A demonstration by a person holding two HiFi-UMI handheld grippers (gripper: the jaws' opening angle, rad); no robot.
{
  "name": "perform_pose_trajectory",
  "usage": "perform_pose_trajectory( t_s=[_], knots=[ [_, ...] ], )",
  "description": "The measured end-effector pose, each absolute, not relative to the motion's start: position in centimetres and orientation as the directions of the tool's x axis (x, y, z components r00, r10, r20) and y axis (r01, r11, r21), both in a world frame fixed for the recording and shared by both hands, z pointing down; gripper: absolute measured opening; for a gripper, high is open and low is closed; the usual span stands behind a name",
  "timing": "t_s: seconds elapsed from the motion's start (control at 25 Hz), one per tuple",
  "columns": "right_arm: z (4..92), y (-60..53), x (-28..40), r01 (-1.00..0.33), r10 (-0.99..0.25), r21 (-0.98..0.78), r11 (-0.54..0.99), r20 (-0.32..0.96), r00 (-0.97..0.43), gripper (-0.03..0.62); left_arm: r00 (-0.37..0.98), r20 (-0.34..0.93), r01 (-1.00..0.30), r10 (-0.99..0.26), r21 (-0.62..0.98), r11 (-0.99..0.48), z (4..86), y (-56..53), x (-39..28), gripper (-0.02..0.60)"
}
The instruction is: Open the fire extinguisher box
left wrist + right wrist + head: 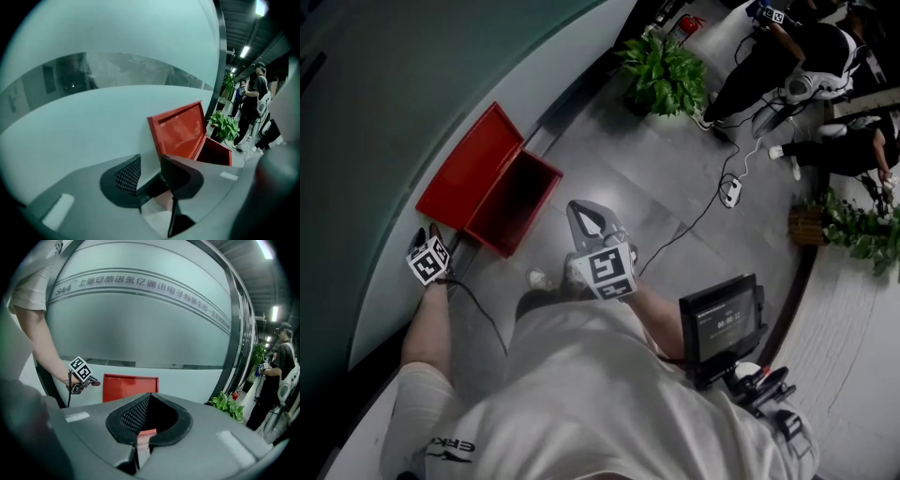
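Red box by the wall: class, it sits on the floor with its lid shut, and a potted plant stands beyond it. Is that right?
Not quite. The red box does sit on the floor, with the potted plant beyond it, but its lid is open, swung back toward the wall, not shut. The head view shows this.

L arm stretched out straight w/ L gripper at its end, jaws slightly apart & empty, while R gripper sits close before the torso, jaws together at tips, nothing btwn.
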State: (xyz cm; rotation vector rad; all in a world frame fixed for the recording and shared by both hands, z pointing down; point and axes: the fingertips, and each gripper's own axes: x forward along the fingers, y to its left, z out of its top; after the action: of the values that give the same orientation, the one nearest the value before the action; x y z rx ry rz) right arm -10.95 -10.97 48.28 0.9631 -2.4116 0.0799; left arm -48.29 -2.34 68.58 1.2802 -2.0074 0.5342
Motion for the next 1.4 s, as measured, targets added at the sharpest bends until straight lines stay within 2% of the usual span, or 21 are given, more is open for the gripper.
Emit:
perform_pose_trajectory(
  t_s=[0.2, 0.28, 0.76, 1.08, 1.4],
  knots=[
    [50.3, -9.5, -11.7, -0.599, -0.571, 0.132, 0.789, 0.517, -0.638, 0.014, -0.318, 0.684, -0.893, -0.656, 0.016, 0.45, 68.7, 0.8, -46.0, 0.03],
    [50.8, -9.3, -12.2, -0.572, -0.543, 0.121, 0.811, 0.52, -0.659, 0.014, -0.324, 0.66, -0.892, -0.678, 0.026, 0.452, 68.0, 1.6, -44.5, 0.006],
    [51.8, -7.3, -12.7, -0.357, -0.341, 0.065, 0.932, 0.49, -0.802, 0.014, -0.332, 0.47, -0.898, -0.818, 0.107, 0.426, 60.2, 5.1, -30.2, 0.003],
    [50.2, -7.4, -7.5, -0.263, -0.261, 0.054, 0.963, 0.423, -0.868, 0.014, -0.401, 0.362, -0.876, -0.841, 0.116, 0.468, 55.5, 5.4, -19.9, 0.003],
    [45.6, -7.0, -0.6, -0.173, -0.168, 0.011, 0.985, 0.316, -0.934, 0.014, -0.479, 0.216, -0.868, -0.851, 0.026, 0.495, 47.2, 6.1, -9.7, 0.003]
  ],
)
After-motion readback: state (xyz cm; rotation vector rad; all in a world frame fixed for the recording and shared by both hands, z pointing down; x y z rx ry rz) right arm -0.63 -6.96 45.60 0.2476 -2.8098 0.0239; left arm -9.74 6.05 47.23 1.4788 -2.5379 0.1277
